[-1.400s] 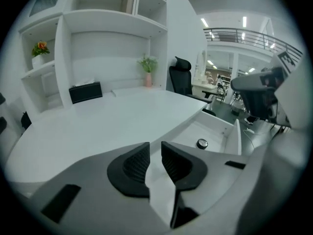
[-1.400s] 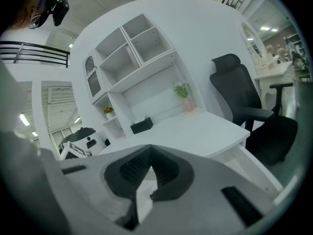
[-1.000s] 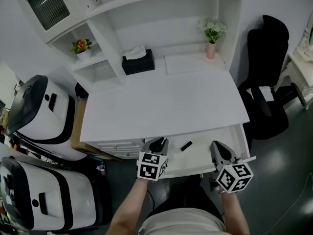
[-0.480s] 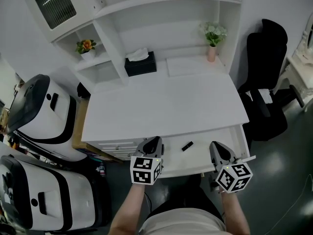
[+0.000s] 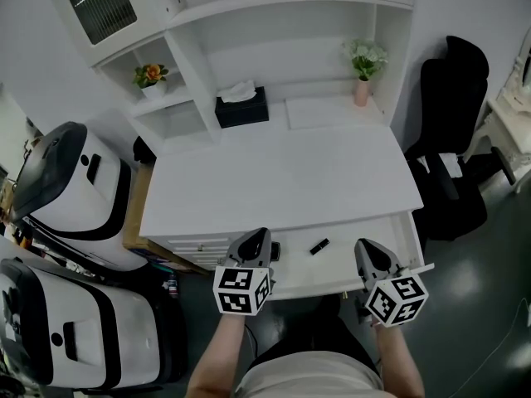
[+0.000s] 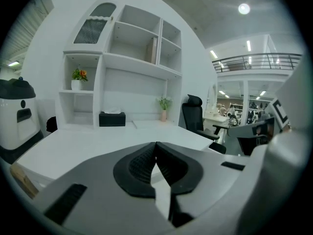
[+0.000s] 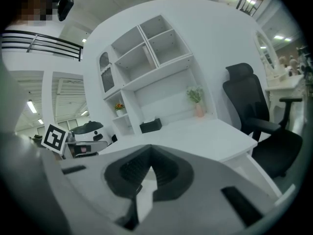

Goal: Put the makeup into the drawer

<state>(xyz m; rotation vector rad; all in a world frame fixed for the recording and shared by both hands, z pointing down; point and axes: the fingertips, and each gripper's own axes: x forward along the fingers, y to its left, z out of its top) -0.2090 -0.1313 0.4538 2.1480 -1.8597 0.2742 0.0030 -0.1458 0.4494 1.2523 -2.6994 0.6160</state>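
Lying alone in the one open drawer [image 5: 340, 261] at the front of the desk [image 5: 282, 181] is one small black makeup stick [image 5: 318, 246]. It rests on the white bottom between the two claws and touches neither of them. The left claw [image 5: 259, 236] is over the left end of the drawer; its jaws have just been closing, and now the pads meet with nothing between them. The right claw [image 5: 364, 246] is over the right end of the drawer, also closed and empty. At the back of the desk stand one black tissue box [image 5: 241, 107] and one pink vase with a plant [image 5: 362, 71]. A second plant [image 5: 150, 78] is on a side shelf. One black chair [image 5: 452, 139] stands at the right, and two white and black machines [image 5: 66, 197] at the left
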